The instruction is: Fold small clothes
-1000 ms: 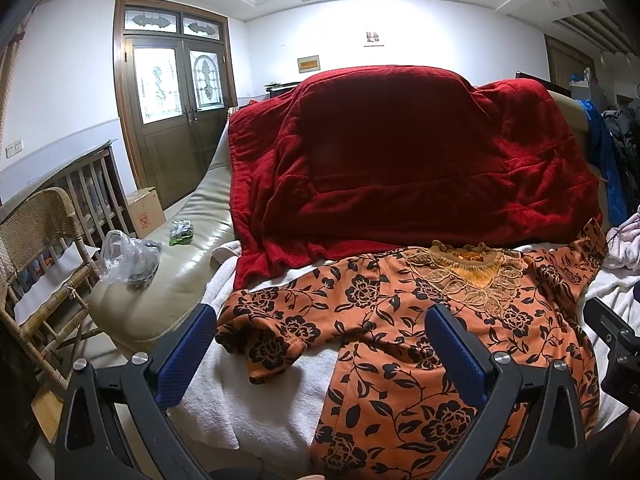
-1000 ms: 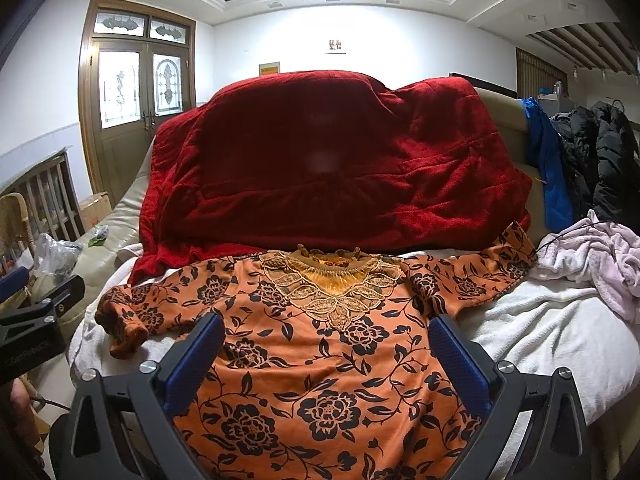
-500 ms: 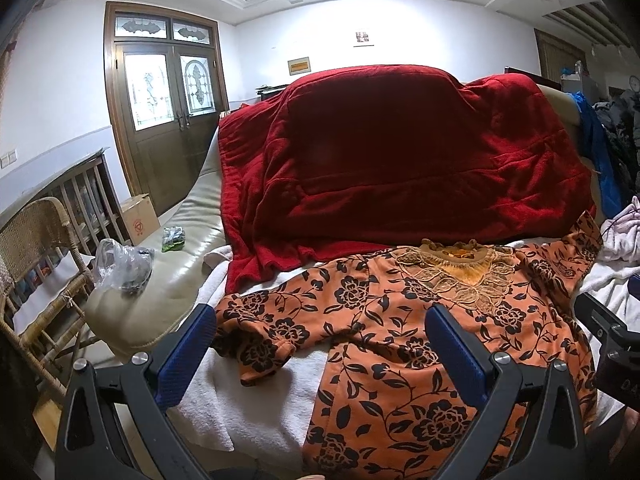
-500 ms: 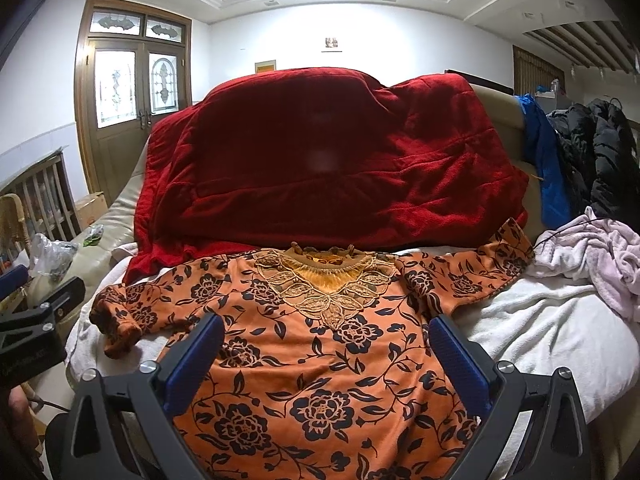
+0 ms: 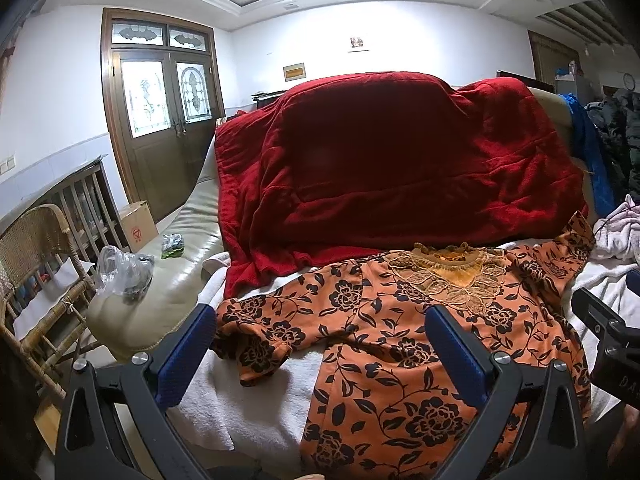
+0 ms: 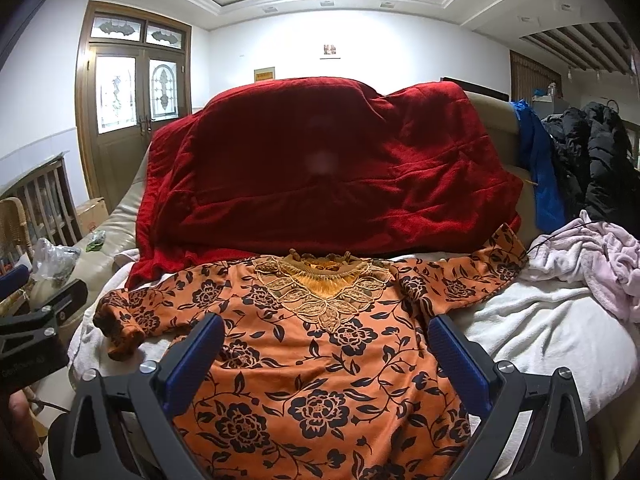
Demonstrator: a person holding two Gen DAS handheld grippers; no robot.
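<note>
An orange top with black flowers (image 6: 320,344) lies flat, face up, on a white towel (image 6: 540,320) over a sofa seat, neckline away from me, both sleeves spread out. It also shows in the left wrist view (image 5: 400,320). My left gripper (image 5: 320,344) is open and empty, held near the top's left sleeve (image 5: 256,336) and left hem. My right gripper (image 6: 320,356) is open and empty above the top's lower middle. Each gripper shows at the edge of the other's view.
A red quilt (image 6: 328,172) drapes the sofa back. A pale pink garment (image 6: 592,252) lies at the right, with blue and black coats (image 6: 588,160) behind. A plastic bag (image 5: 120,272) sits on the sofa arm, and a wicker chair (image 5: 36,280) stands at the left.
Both grippers have pulled back slightly and tilted up, so the top sits lower in both views. The cloth has not moved. Both grippers stay open.
</note>
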